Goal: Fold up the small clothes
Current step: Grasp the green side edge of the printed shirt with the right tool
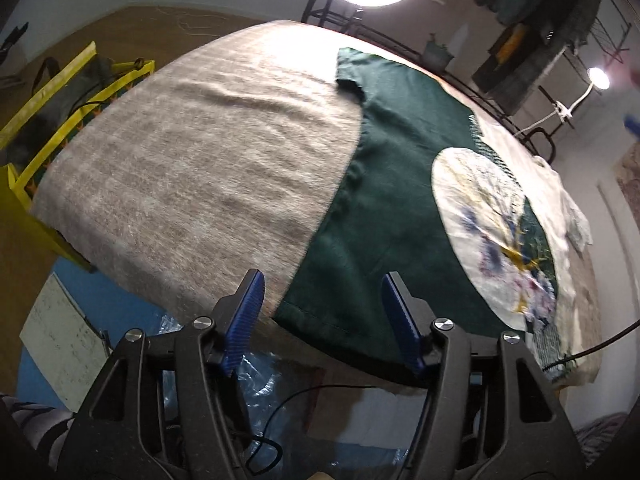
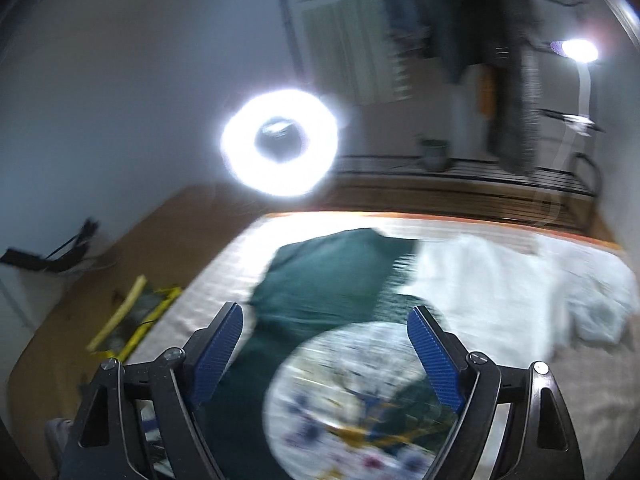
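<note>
A dark green T-shirt with a round pale print point(image 1: 384, 184) lies flat on the counter covered in grey felt cloth point(image 1: 192, 168), beside a white garment point(image 2: 520, 280). The left gripper point(image 1: 322, 316) hovers over the shirt's near hem and the right gripper point(image 2: 326, 356) above the print, both with fingers apart, holding nothing. Pinching only the top layer at the hem could leave the fold crooked

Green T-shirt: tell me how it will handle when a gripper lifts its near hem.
The green T-shirt lies flat with soft wrinkles, so it will probably droop and fold. Thin fabric suggests little weight. The fuzzy grey blanket underneath may drag on it slightly.
</note>
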Tool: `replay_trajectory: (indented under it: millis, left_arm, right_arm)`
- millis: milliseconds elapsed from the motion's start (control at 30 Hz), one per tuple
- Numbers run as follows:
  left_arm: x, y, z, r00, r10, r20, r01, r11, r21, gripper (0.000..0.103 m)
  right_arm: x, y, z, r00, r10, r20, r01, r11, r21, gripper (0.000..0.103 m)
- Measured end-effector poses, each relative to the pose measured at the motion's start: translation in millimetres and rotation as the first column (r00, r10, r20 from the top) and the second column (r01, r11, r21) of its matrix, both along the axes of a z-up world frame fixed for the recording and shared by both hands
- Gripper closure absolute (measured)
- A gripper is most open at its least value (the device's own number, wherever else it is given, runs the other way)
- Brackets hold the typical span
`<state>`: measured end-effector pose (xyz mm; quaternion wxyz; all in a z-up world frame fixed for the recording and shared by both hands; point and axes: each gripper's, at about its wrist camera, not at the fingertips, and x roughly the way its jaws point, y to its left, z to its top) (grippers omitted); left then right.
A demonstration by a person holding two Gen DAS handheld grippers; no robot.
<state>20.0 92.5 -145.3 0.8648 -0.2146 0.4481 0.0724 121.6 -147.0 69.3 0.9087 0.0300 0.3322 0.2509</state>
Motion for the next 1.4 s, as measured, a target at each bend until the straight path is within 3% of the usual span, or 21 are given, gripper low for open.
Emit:
replay_trajectory:
  millis: [200, 367, 533, 600, 667, 733, 900, 1100, 1233, 1367, 1400]
  left_arm:
    - [9.5, 11.7, -21.4, 0.998, 0.023, -0.054, -0.025, 0.999, -0.027, 0.042]
    - [14.4, 12.1, -21.7, 0.999, 0.018, -0.047, -0.018, 1.000, 0.008, 0.046]
    - [18.2, 13.5, -22.3, 0.999, 0.011, -0.043, -0.011, 1.000, 0.017, 0.070]
    - [20.2, 16.3, -23.0, 0.999, 0.014, -0.042, -0.014, 1.000, -0.005, 0.087]
    - [22.4, 19.3, -24.7, 0.999, 0.008, -0.043, -0.010, 0.998, -0.054, 0.099]
    - [23.8, 22.2, -26.6, 0.999, 0.010, -0.044, -0.015, 0.994, -0.111, 0.099]
    - [26.5, 20.0, -27.4, 0.999, -0.009, -0.035, 0.004, 0.990, -0.139, 0.103]
    - [28.5, 20.9, -28.5, 1.000, -0.010, -0.028, 0.005, 0.987, -0.163, 0.103]
    - [25.4, 19.1, -25.0, 1.000, -0.016, -0.014, 0.013, 0.985, -0.173, 0.103]
    - [25.3, 13.7, -16.4, 0.999, -0.037, 0.008, 0.038, 0.986, -0.161, 0.103]
    - [25.4, 11.8, -13.7, 0.999, -0.044, 0.015, 0.045, 0.987, -0.152, 0.103]
  right_arm:
    - [54.6, 82.8, -6.4, 0.993, 0.107, -0.056, -0.107, 0.994, 0.007, 0.018]
    - [99.2, 142.2, -28.1, 0.979, 0.168, -0.116, -0.172, 0.985, -0.024, 0.023]
    - [138.5, 188.6, -59.1, 0.971, 0.171, -0.170, -0.188, 0.978, -0.089, 0.024]
    - [160.1, 205.5, -79.1, 0.965, 0.161, -0.206, -0.186, 0.977, -0.105, 0.024]
    - [181.0, 222.6, -101.3, 0.957, 0.152, -0.248, -0.184, 0.976, -0.113, 0.025]
    - [193.3, 235.8, -117.9, 0.950, 0.140, -0.279, -0.181, 0.975, -0.127, 0.027]
    - [215.8, 273.3, -163.7, 0.922, 0.134, -0.363, -0.209, 0.962, -0.176, 0.031]
    - [229.3, 300.0, -196.1, 0.914, 0.118, -0.388, -0.246, 0.922, -0.300, 0.037]
    - [235.0, 302.8, -211.9, 0.903, 0.106, -0.417, -0.267, 0.898, -0.350, 0.052]
    - [228.8, 305.1, -216.6, 0.916, 0.122, -0.383, -0.292, 0.856, -0.426, 0.076]
    - [227.9, 304.0, -215.5, 0.918, 0.127, -0.375, -0.295, 0.851, -0.434, 0.091]
